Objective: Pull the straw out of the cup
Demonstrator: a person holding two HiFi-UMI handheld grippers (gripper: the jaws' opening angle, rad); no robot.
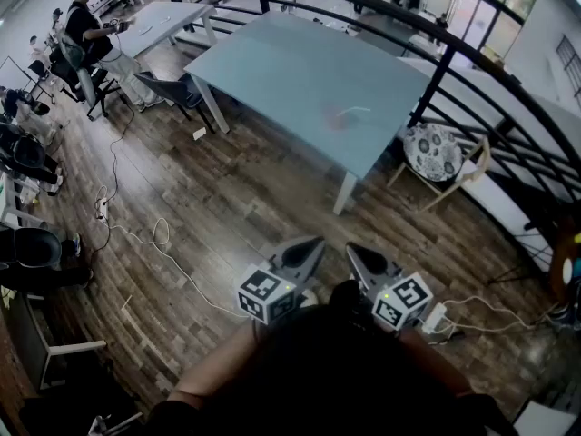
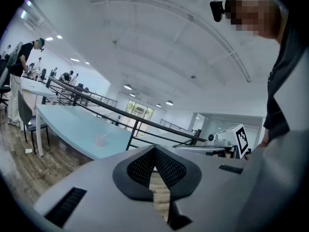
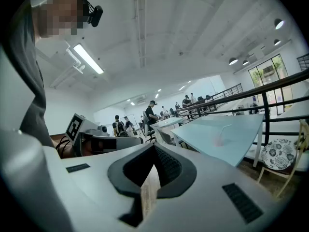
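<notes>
A small pinkish cup (image 1: 337, 120) with a white straw (image 1: 356, 110) stands on the pale blue table (image 1: 290, 71), far ahead of me. Both grippers are held close to my body over the wooden floor, well short of the table. The left gripper (image 1: 315, 242) is shut with nothing in it, and so is the right gripper (image 1: 351, 249). The left gripper view has the shut tips (image 2: 155, 148) low in the frame and the cup (image 2: 100, 140) far off on the left. From the right gripper (image 3: 154, 145), the cup (image 3: 218, 140) and straw (image 3: 223, 130) lie to the right.
A chair with a patterned cushion (image 1: 434, 153) stands by the table's right corner, and a dark chair (image 1: 172, 89) at its left side. A black railing (image 1: 472, 80) runs behind. Cables (image 1: 154, 239) trail over the floor. People sit at desks (image 1: 86, 34) far left.
</notes>
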